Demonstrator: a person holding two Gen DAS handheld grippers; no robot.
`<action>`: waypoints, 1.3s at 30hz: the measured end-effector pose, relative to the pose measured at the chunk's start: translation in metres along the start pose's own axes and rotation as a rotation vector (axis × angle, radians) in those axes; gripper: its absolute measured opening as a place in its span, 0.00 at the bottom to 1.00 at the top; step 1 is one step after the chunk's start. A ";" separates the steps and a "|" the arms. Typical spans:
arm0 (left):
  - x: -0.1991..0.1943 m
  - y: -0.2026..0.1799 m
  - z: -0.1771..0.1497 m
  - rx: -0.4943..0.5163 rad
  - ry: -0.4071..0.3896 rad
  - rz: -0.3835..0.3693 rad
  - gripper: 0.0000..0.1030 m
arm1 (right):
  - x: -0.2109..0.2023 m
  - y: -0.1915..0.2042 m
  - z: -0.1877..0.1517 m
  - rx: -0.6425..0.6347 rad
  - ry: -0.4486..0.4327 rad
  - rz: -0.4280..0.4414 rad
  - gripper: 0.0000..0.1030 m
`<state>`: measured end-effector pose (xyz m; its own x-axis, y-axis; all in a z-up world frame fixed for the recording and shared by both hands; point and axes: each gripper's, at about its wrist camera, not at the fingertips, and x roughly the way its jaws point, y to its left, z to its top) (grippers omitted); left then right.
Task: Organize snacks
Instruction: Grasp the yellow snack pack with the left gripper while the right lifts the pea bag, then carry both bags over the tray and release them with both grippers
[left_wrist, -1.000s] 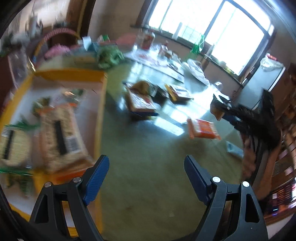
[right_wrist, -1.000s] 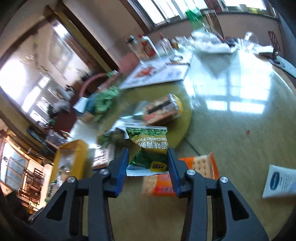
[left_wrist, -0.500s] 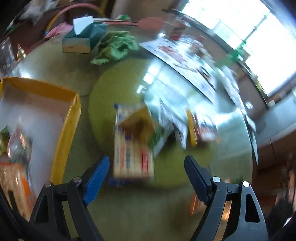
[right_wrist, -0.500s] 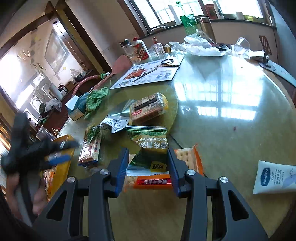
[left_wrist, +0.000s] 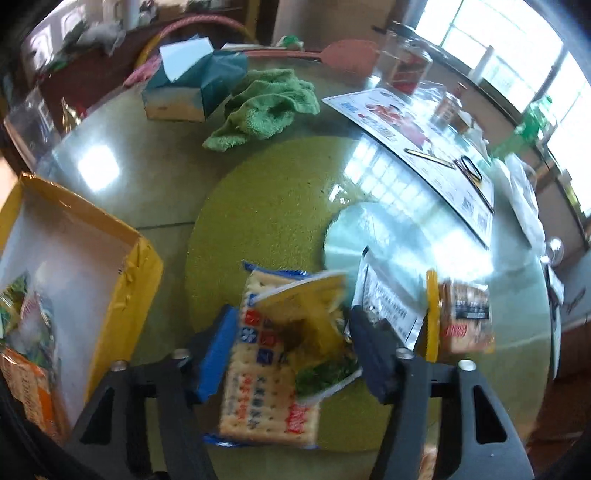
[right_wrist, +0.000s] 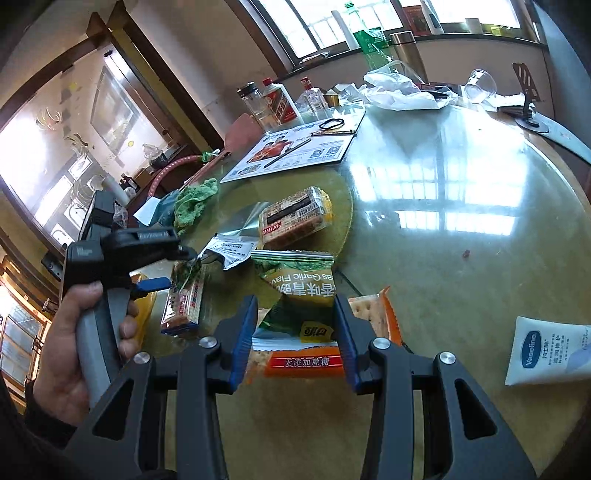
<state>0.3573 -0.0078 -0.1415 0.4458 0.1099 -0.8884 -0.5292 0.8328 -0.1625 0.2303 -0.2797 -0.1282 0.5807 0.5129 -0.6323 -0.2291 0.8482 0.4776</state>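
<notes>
Done: several snack packs lie inside yellow box (left_wrist: 140, 273) | Left claw (left_wrist: 291, 354) closing around blue cracker pack (left_wrist: 266, 373) beside box | Right claw (right_wrist: 295, 332) clamped on green garlic-pea bag (right_wrist: 299, 291) | Left: orange cracker pack (right_wrist: 373, 317), brown biscuit pack (right_wrist: 291, 218) on worktop (right_wrist: 461, 258), well apart from box.

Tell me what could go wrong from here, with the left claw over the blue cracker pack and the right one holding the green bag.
1. The left claw is closing around the blue-wrapped cracker pack, but a yellow-and-green foil snack bag lies across it; both may get pinched, or the bag dragged along.
2. The right claw holds only the lower end of the green garlic-flavour snack bag, which could slip or swing.
3. The yellow cardboard box already holds packets, so drops may land unevenly.
</notes>
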 end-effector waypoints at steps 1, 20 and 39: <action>-0.002 0.002 -0.004 0.009 0.008 -0.005 0.56 | 0.000 0.000 0.000 -0.003 0.001 0.001 0.42; -0.050 0.025 -0.036 0.173 0.016 -0.177 0.31 | 0.005 0.012 -0.004 -0.064 0.002 0.027 0.42; -0.187 0.264 -0.086 -0.045 -0.241 -0.300 0.31 | -0.028 0.144 -0.035 -0.295 0.011 0.232 0.42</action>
<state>0.0722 0.1446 -0.0554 0.7397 -0.0066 -0.6729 -0.3783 0.8229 -0.4239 0.1534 -0.1669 -0.0632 0.4787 0.6962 -0.5349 -0.5702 0.7098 0.4135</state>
